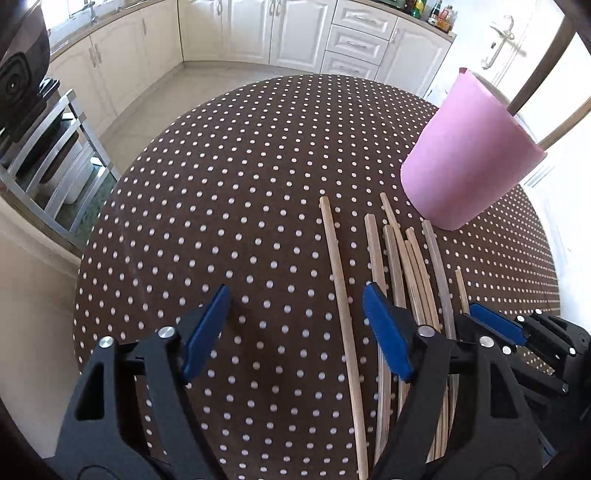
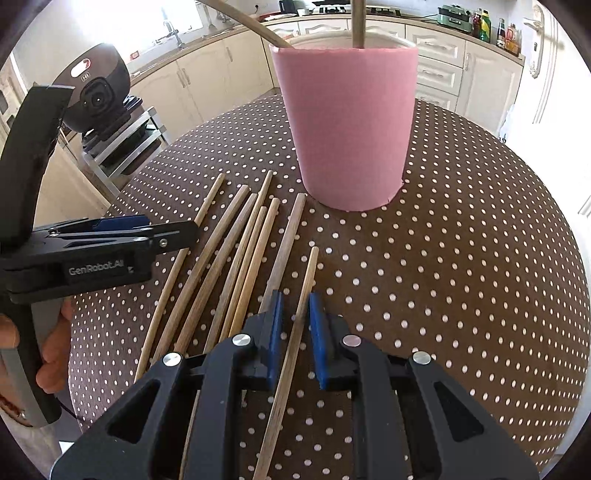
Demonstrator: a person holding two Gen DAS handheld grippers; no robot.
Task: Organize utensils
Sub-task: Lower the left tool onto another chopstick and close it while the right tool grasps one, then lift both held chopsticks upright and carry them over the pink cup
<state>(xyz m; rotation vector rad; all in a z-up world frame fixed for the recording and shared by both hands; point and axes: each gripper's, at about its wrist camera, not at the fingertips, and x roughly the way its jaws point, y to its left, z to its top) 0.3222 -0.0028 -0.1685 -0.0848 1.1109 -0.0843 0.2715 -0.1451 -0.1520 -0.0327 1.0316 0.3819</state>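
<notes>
Right gripper (image 2: pixel 295 332) sits low over the table with its blue pads (image 2: pixel 275 332) straddling the rightmost chopstick (image 2: pixel 301 306). A gap shows on each side of the stick, so I read the jaws as partly closed around it but not yet pinching. That stick lies a little apart from the others, which I judge makes it the easy pick: nothing beside it to snag.

From my right camera the pink cup (image 2: pixel 347 125) stands at twelve o'clock, just beyond the chopstick tips, with two sticks (image 2: pixel 358 22) already leaning out of its rim. I take that as the goal for each stick, one at a time. The rest of the chopsticks (image 2: pixel 236 258) fan out at about ten o'clock, lying flat and roughly parallel, tips toward the cup.

Left gripper (image 1: pixel 295 325) hangs with its jaws spread wide and empty. One loose chopstick (image 1: pixel 341 295) lies on the cloth below the gap, but nothing is gripped. In its view the cup sits at two o'clock. I judge I am keeping it parked on the open side of the pile, clear of the right hand's lift. The polka-dot tablecloth (image 2: pixel 461 277) is otherwise bare near the cup.
</notes>
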